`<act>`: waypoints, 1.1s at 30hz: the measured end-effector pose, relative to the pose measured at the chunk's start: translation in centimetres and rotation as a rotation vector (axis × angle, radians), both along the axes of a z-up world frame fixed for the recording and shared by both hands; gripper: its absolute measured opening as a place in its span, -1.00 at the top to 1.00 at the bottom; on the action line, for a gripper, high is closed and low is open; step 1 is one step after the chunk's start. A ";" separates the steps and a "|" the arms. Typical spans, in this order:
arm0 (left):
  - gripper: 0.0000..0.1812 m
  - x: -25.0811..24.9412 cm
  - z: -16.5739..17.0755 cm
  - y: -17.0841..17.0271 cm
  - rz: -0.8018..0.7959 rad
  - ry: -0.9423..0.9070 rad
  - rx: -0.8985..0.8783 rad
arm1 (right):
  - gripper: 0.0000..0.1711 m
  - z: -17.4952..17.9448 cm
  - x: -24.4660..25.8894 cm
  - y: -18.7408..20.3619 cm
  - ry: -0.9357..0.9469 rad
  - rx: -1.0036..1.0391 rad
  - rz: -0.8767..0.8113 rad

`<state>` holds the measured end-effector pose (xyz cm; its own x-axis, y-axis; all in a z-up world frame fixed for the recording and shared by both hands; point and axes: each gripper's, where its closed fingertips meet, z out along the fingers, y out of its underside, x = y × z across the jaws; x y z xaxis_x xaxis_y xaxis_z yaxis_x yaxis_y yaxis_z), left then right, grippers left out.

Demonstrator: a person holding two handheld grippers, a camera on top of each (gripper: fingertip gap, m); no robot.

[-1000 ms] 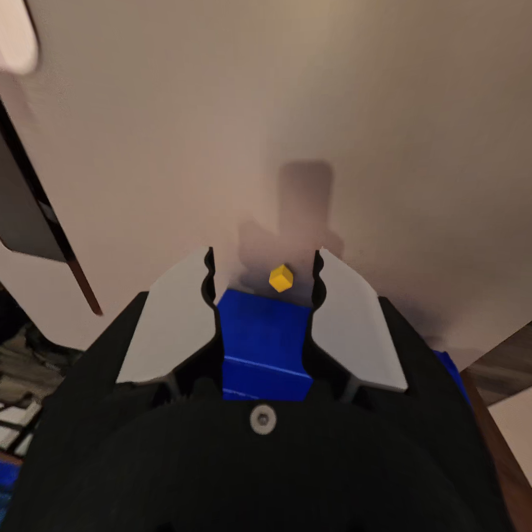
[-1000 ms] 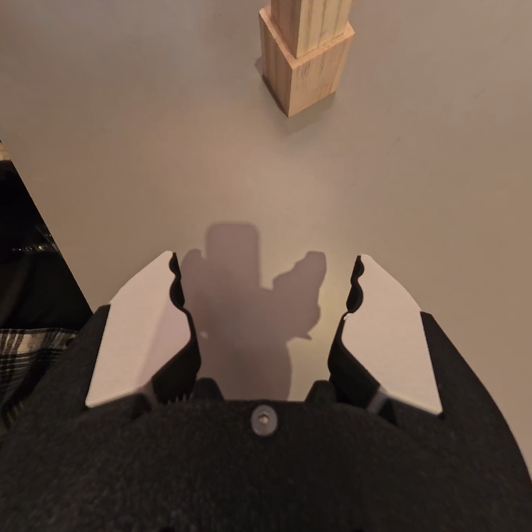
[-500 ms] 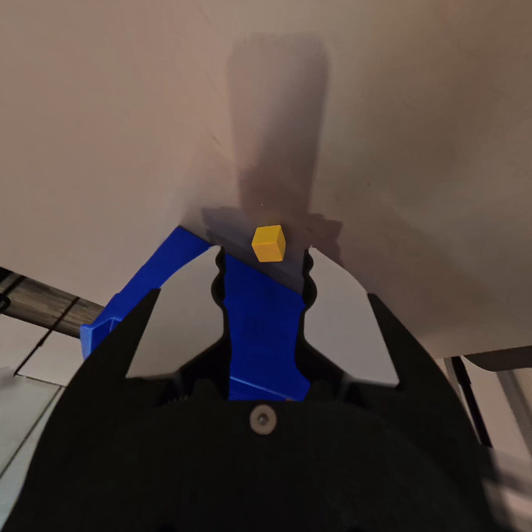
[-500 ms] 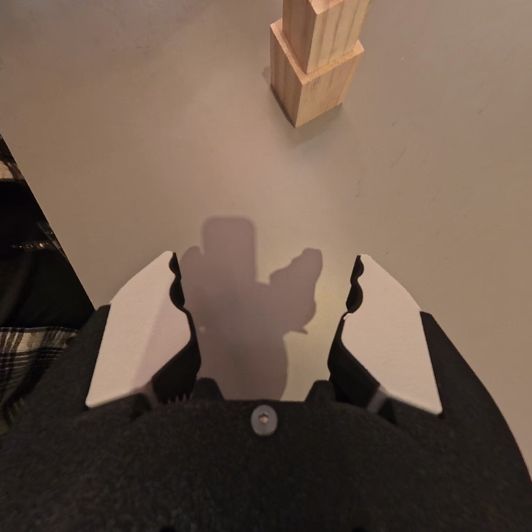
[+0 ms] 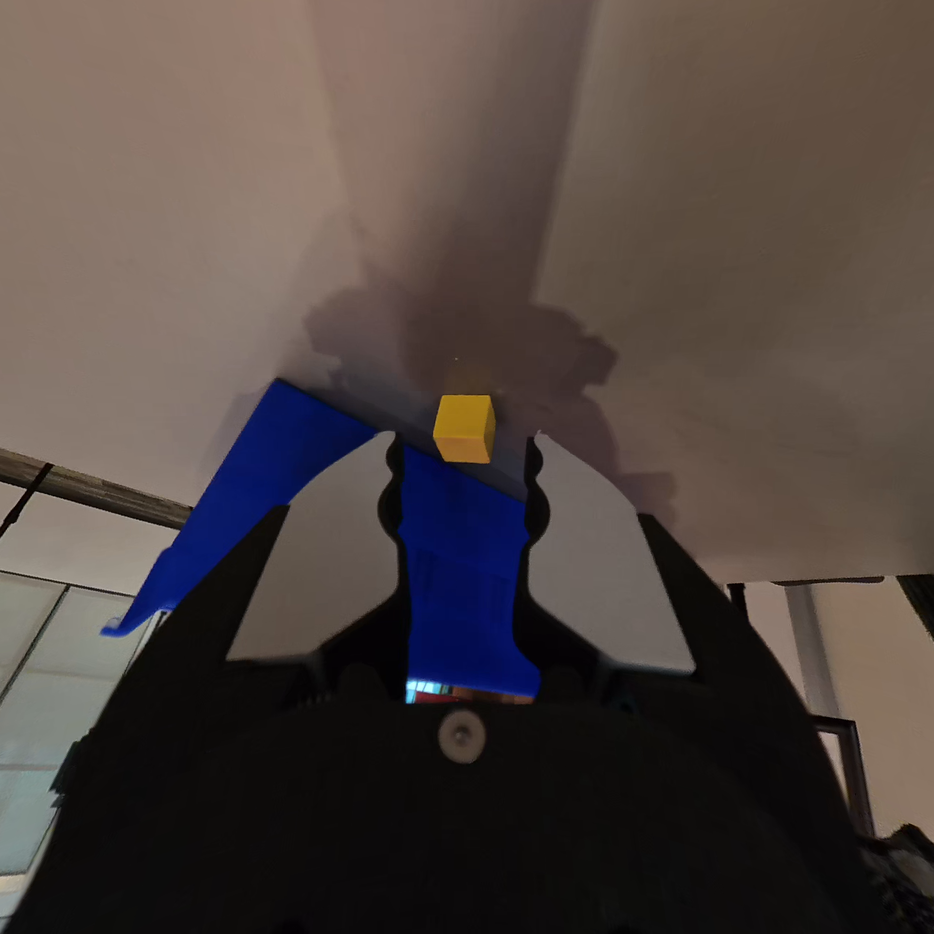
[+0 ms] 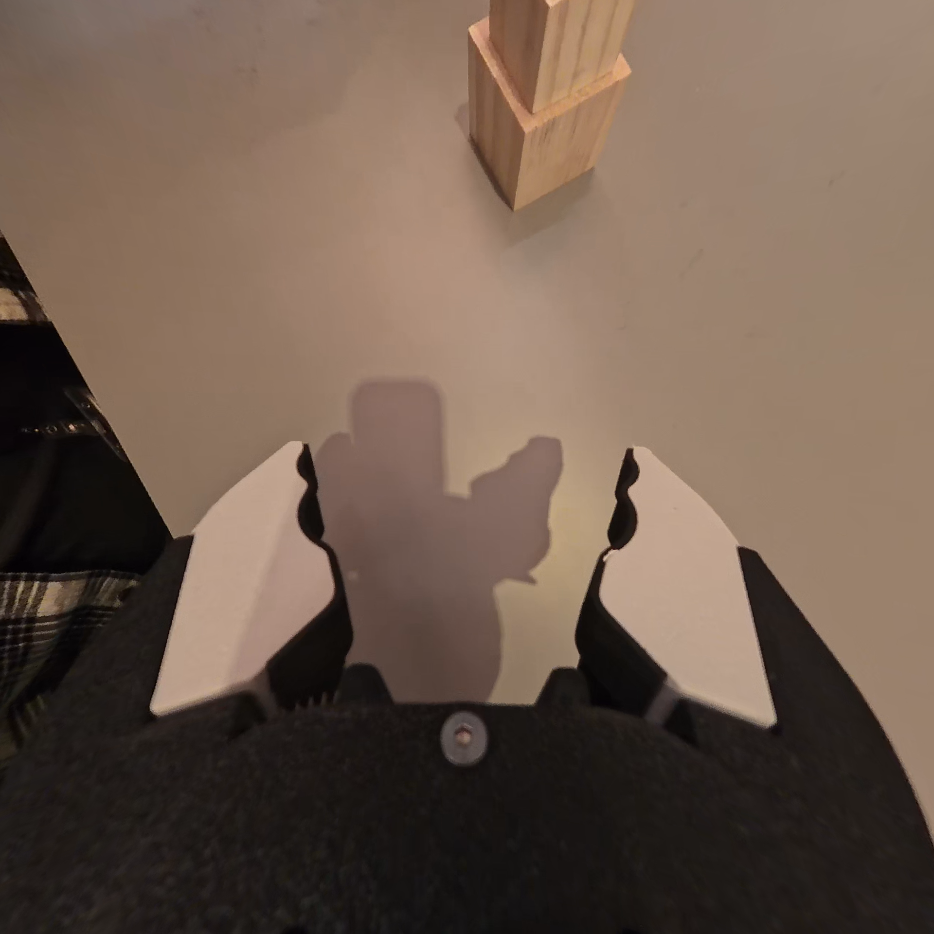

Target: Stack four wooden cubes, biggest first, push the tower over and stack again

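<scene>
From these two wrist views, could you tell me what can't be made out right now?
- Wooden tower, right wrist view: its top is cut off by the upper edge, so the cube count is unknown.
- Blue piece, left wrist view: the left gripper covers much of it; its full shape is unclear.

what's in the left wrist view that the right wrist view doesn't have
Only the left wrist view shows a blue plastic piece clamped in the left tool and a small yellow cube just past its tips. Only the right wrist view shows the wooden cube stack, its top cut off by the frame, and the right tool open and empty. Both show the pale tabletop.
</scene>
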<state>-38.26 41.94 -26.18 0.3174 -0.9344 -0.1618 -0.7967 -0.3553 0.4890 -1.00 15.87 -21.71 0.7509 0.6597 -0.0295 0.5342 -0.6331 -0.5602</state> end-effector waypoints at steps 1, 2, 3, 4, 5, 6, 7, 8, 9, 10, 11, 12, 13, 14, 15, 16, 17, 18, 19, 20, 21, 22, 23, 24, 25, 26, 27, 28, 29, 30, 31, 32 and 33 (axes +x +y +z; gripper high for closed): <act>0.49 -0.2 0.0 0.1 0.009 0.005 0.000 | -0.31 0.0 0.0 0.0 0.000 0.002 -0.001; 0.49 -0.3 -0.1 0.1 0.016 0.007 -0.001 | -0.30 0.1 0.0 0.1 0.002 0.003 -0.001; 0.50 -0.4 -0.1 0.2 0.021 0.007 -0.002 | -0.30 0.1 0.0 0.1 0.004 0.004 0.000; 0.50 -0.6 -0.2 0.3 0.028 0.007 -0.003 | -0.30 0.1 0.0 0.1 0.003 0.004 0.001; 0.51 -0.7 -0.2 0.3 0.036 0.007 -0.008 | -0.31 0.0 -0.1 0.1 0.002 0.003 0.003; 0.51 -0.8 -0.3 0.2 0.043 0.008 -0.013 | -0.31 -0.1 -0.1 0.1 0.002 0.001 0.005; 0.51 -0.9 -0.4 0.2 0.050 0.012 -0.018 | -0.31 -0.1 -0.2 0.1 0.003 0.000 0.005; 0.51 -1.0 -0.5 0.1 0.056 0.016 -0.023 | -0.31 -0.1 -0.2 0.1 0.002 -0.002 0.005; 0.51 -1.1 -0.6 0.0 0.061 0.019 -0.030 | -0.31 -0.2 -0.1 0.1 0.002 -0.002 0.005; 0.51 -1.2 -0.7 0.0 0.067 0.020 -0.035 | -0.31 -0.2 -0.1 0.1 0.003 -0.002 0.005; 0.51 -1.3 -0.7 -0.1 0.072 0.022 -0.039 | -0.31 -0.1 -0.1 0.1 0.003 -0.003 0.004; 0.51 -1.4 -0.9 -0.1 0.078 0.023 -0.044 | -0.31 -0.1 -0.1 0.1 0.001 -0.002 0.003; 0.52 -1.5 -1.0 -0.2 0.083 0.025 -0.049 | -0.31 -0.1 0.0 0.2 0.001 -0.001 0.002; 0.53 -1.5 -1.1 -0.2 0.086 0.027 -0.054 | -0.30 -0.1 0.0 0.2 0.001 -0.002 0.002; 0.58 -1.6 -1.2 -0.3 0.089 0.029 -0.062 | -0.31 -0.1 0.0 0.2 0.001 -0.001 0.001; 0.68 -1.6 -1.3 -0.4 0.090 0.027 -0.075 | -0.30 -0.1 0.0 0.2 -0.001 -0.001 0.002; 0.76 -1.5 -1.4 -0.4 0.088 0.022 -0.083 | -0.30 -0.1 0.0 0.2 -0.002 -0.001 0.002; 0.76 -1.5 -1.4 -0.3 0.079 0.018 -0.080 | -0.30 0.0 0.0 0.1 -0.002 -0.001 0.001; 0.76 -1.4 -1.3 -0.1 0.068 0.013 -0.072 | -0.30 0.0 0.0 0.1 -0.003 0.000 0.000; 0.76 -1.2 -1.3 -0.1 0.063 0.004 -0.072 | -0.30 -0.1 0.0 0.1 -0.003 -0.001 -0.001; 0.76 -1.0 -1.2 -0.2 0.064 -0.007 -0.081 | -0.30 -0.1 0.0 0.1 -0.004 -0.002 -0.002; 0.76 -0.8 -1.1 -0.4 0.062 -0.019 -0.088 | -0.30 -0.1 0.0 0.1 -0.005 -0.003 -0.002; 0.76 -0.5 -1.0 -0.5 0.057 -0.032 -0.090 | -0.30 0.0 0.0 0.1 -0.005 -0.003 -0.001; 0.76 -0.2 -0.8 -0.5 0.049 -0.048 -0.090 | -0.30 0.0 0.0 0.1 -0.004 -0.001 0.000; 0.76 0.2 -0.5 -0.6 0.037 -0.067 -0.089 | -0.30 0.0 0.0 0.1 -0.004 0.000 0.000; 0.76 0.8 -0.2 -0.7 0.025 -0.094 -0.089 | -0.30 0.0 -0.1 0.1 -0.003 0.001 0.000; 0.76 1.5 0.1 -0.8 0.017 -0.131 -0.093 | -0.30 0.0 -0.1 0.1 -0.003 0.002 -0.002; 0.76 2.4 0.5 -1.1 0.010 -0.175 -0.105 | -0.30 0.0 -0.1 0.1 -0.003 0.002 -0.002; 0.76 3.5 0.9 -1.5 -0.003 -0.220 -0.116 | -0.29 0.0 -0.1 0.1 -0.002 0.001 -0.003; 0.76 4.4 1.5 -1.7 -0.021 -0.253 -0.118 | -0.29 0.0 -0.1 0.1 -0.001 0.002 -0.003; 0.76 5.3 2.2 -1.9 -0.043 -0.273 -0.116 | -0.29 0.0 -0.1 0.1 -0.001 0.002 -0.004; 0.76 6.3 2.9 -2.2 -0.068 -0.288 -0.116 | -0.29 0.0 -0.1 0.0 -0.002 0.001 -0.004; 0.76 7.3 3.6 -2.5 -0.090 -0.295 -0.119 | -0.29 0.0 0.0 0.0 -0.003 0.000 -0.005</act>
<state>-31.00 39.46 -22.53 0.2500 -0.9675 0.0368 -0.9358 -0.2317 0.2658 -1.04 15.89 -21.71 0.7544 0.6558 -0.0267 0.5329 -0.6357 -0.5585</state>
